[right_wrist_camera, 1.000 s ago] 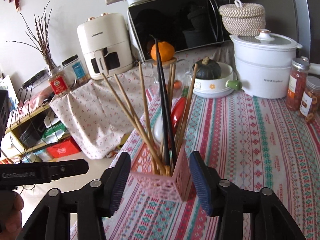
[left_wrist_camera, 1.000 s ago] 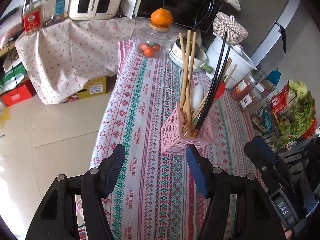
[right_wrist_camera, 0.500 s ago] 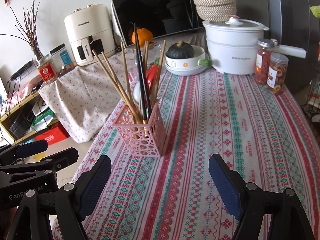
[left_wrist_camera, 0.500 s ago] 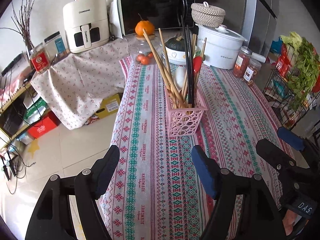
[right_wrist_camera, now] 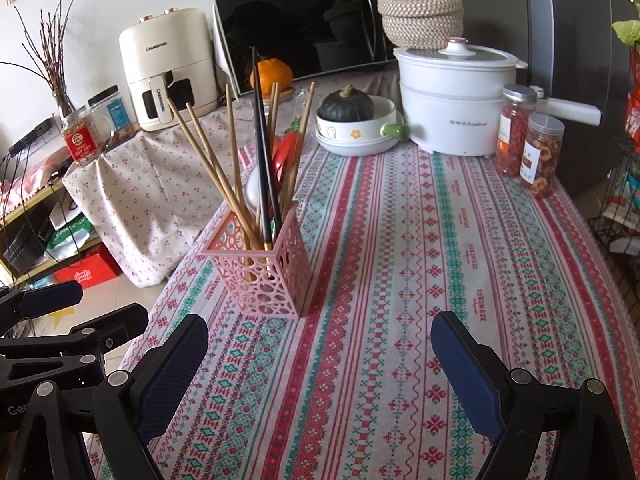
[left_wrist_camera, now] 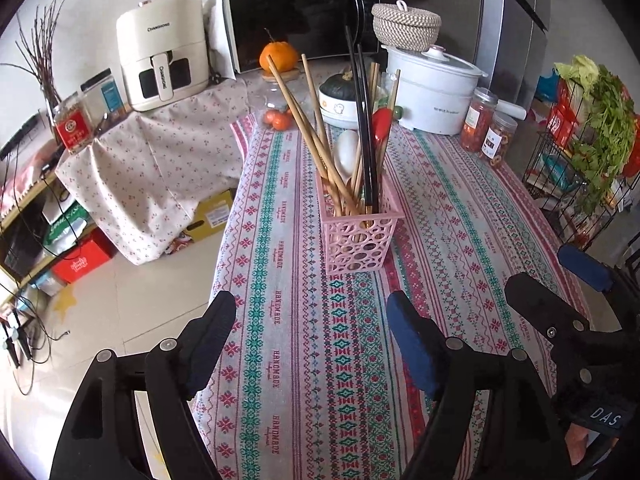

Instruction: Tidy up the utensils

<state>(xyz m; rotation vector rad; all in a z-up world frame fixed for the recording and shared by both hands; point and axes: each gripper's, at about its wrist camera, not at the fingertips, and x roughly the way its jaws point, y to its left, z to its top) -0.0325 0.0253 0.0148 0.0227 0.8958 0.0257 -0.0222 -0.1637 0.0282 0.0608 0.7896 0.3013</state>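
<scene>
A pink perforated holder [left_wrist_camera: 360, 236] [right_wrist_camera: 260, 272] stands upright on the patterned tablecloth [left_wrist_camera: 304, 360]. It holds several wooden chopsticks [left_wrist_camera: 308, 120], black chopsticks [right_wrist_camera: 262, 152], a white spoon [left_wrist_camera: 346, 152] and a red spoon [left_wrist_camera: 382, 124]. My left gripper [left_wrist_camera: 312, 308] hovers short of the holder; its jaws are opening, with only cloth between them. My right gripper [right_wrist_camera: 318, 328] is also back from the holder, its jaws opening wide and empty. Each gripper shows at the edge of the other's view: the right gripper [left_wrist_camera: 560, 280], the left gripper [right_wrist_camera: 60, 312].
At the table's far end stand a white pot [right_wrist_camera: 456, 100], a bowl with a dark squash [right_wrist_camera: 352, 124] and two jars [right_wrist_camera: 528, 140]. A wire rack of greens [left_wrist_camera: 592, 152] stands to the right. The table's left edge drops to the tiled floor [left_wrist_camera: 120, 300].
Both grippers have drawn back from the pink holder, which the right one had flanked closely. Their jaws have spread wider. The holder stands free on the cloth.
</scene>
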